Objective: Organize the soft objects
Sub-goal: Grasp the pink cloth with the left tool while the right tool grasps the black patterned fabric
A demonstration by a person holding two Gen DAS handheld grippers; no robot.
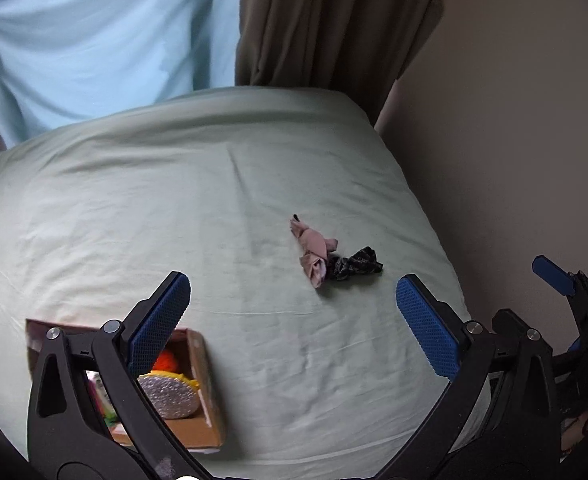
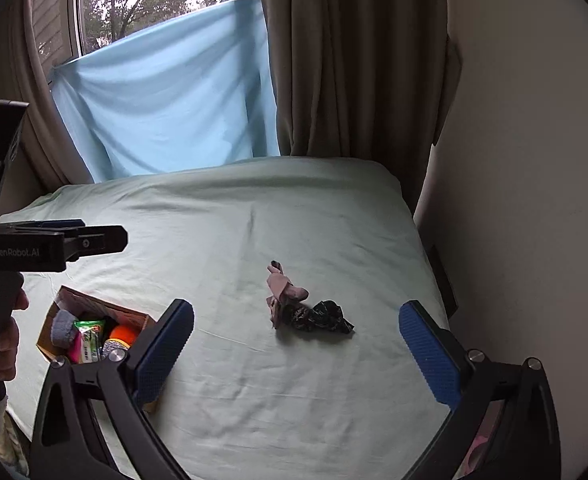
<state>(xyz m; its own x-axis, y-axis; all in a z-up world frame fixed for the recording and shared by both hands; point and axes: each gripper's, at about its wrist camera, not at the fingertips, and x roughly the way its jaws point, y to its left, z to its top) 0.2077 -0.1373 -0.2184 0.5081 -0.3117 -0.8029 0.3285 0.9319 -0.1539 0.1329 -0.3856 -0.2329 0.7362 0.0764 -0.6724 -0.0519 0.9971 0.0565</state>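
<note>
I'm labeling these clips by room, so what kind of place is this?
Most likely a bedroom: a bed under a pale green sheet, brown curtains beside a window, and a wall close alongside.

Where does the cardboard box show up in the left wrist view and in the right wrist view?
Left wrist: cardboard box at lower left, partly behind the left gripper.
Right wrist: lower left, just behind the right gripper.
Shared landmark: the pink cloth touching the black cloth.

L tongs [image 1: 293,326] wide open, empty, held above bed. R tongs [image 2: 296,350] wide open, empty, just beside L.
</note>
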